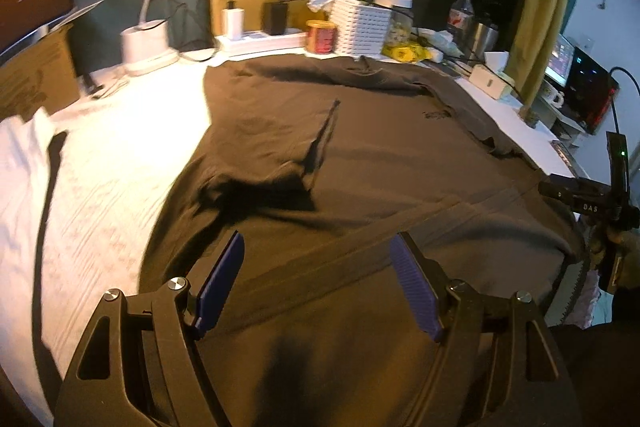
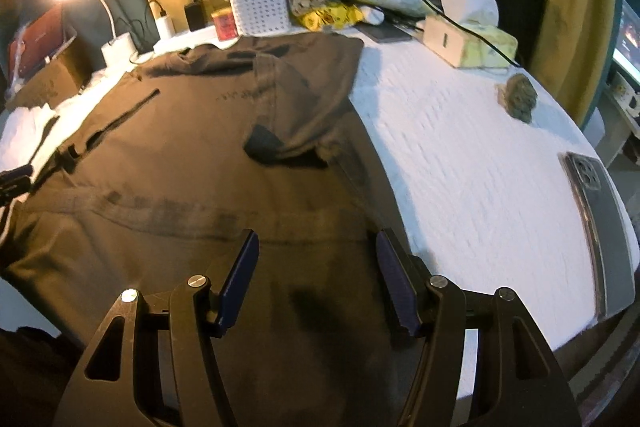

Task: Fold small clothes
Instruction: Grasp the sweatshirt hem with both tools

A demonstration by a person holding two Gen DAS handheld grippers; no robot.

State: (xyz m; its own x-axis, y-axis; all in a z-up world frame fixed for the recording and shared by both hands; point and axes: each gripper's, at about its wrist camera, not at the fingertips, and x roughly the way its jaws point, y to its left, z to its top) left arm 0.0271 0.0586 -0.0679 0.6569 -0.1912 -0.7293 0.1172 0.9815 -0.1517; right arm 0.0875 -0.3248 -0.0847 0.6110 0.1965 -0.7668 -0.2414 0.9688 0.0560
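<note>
A dark brown T-shirt lies spread on the white table cover, collar at the far side, both sleeves folded in over the body. My left gripper hangs open above the shirt's near hem band, nothing between its blue pads. In the right wrist view the same T-shirt fills the left half. My right gripper is open above the shirt's lower right part, close to its right edge, holding nothing. The right gripper's body shows at the right edge of the left wrist view.
Along the far edge stand a lit desk lamp, a power strip, a red tin, a white basket, a jar, bottles and a tissue box. A phone and a small green lump lie on the cover at right.
</note>
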